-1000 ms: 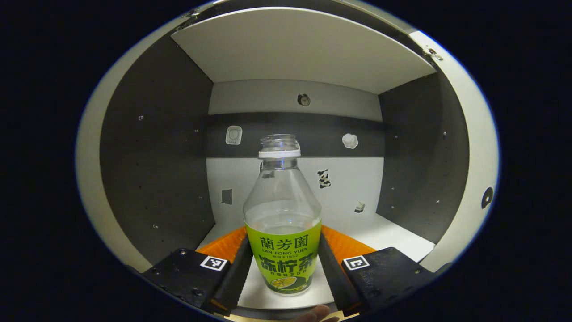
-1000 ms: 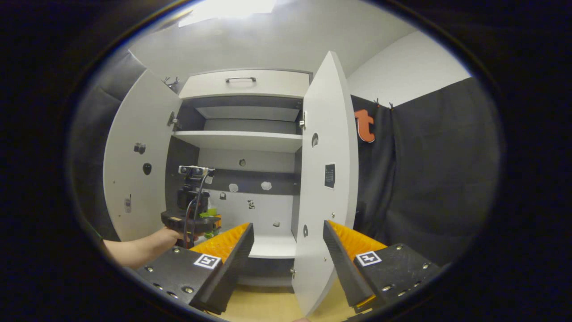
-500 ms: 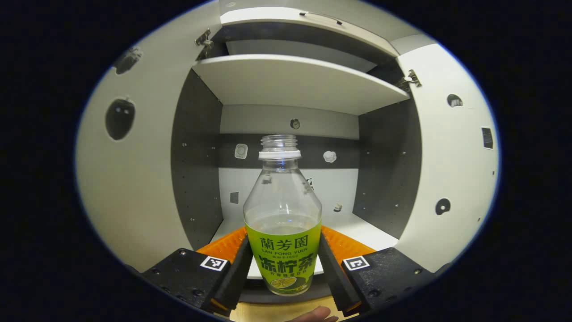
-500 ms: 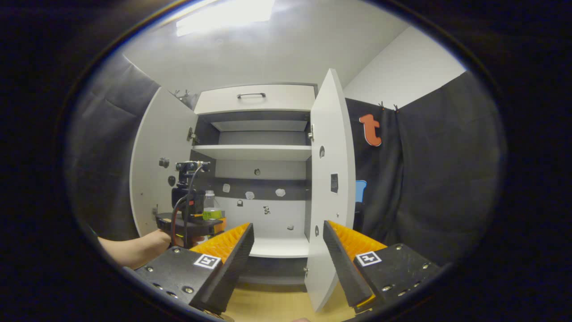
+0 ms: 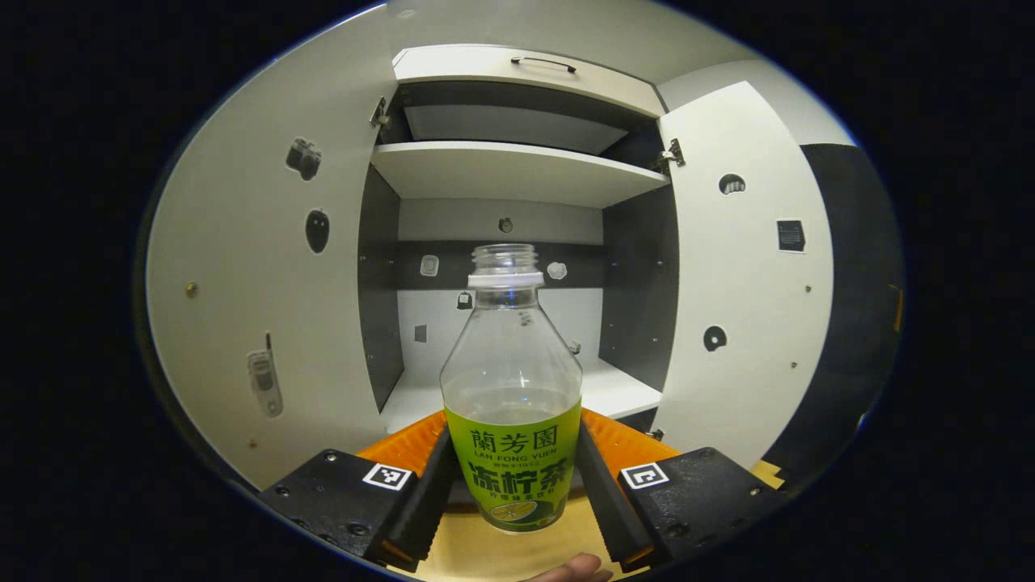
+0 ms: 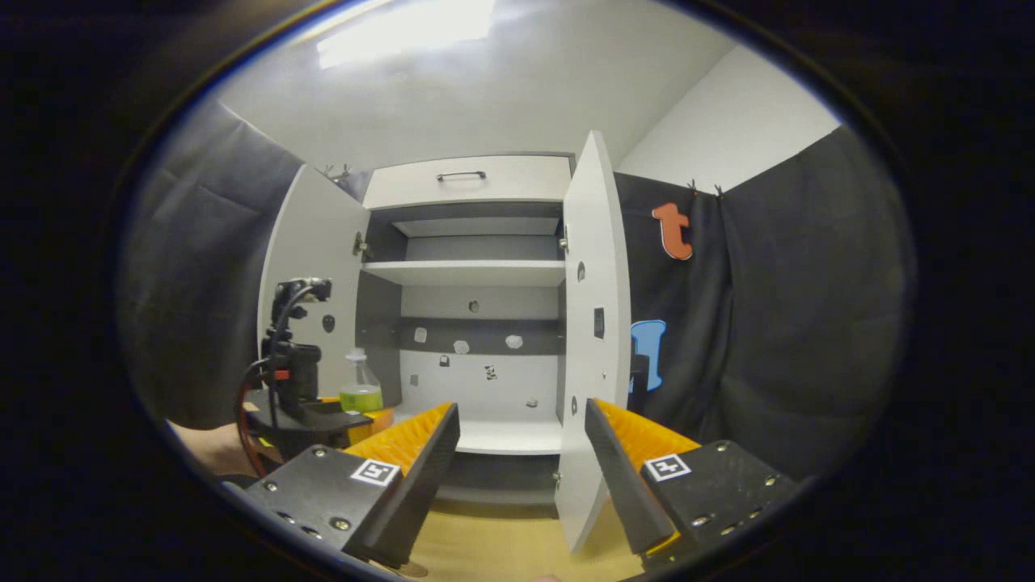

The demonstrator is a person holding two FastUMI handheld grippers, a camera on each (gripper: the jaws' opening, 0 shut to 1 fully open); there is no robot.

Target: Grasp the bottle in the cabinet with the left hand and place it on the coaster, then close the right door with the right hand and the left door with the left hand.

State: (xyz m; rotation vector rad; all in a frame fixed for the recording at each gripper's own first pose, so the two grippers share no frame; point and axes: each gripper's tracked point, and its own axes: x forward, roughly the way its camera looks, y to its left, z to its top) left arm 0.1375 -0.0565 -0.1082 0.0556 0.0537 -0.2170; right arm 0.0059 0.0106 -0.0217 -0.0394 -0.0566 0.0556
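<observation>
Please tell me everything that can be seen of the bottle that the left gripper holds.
The bottle is clear plastic, upright, with no cap on its threaded neck and a white ring below it. A green label wraps its lower half, and a little clear liquid shows above the label. The left gripper has its jaws pressed on the label from both sides, holding it in front of the open cabinet.

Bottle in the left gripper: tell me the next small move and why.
Probably carry the bottle down toward the table and look for the coaster. The left gripper is shut on its label, it hangs in front of the cabinet, both doors stand open, and no coaster is in sight.
</observation>
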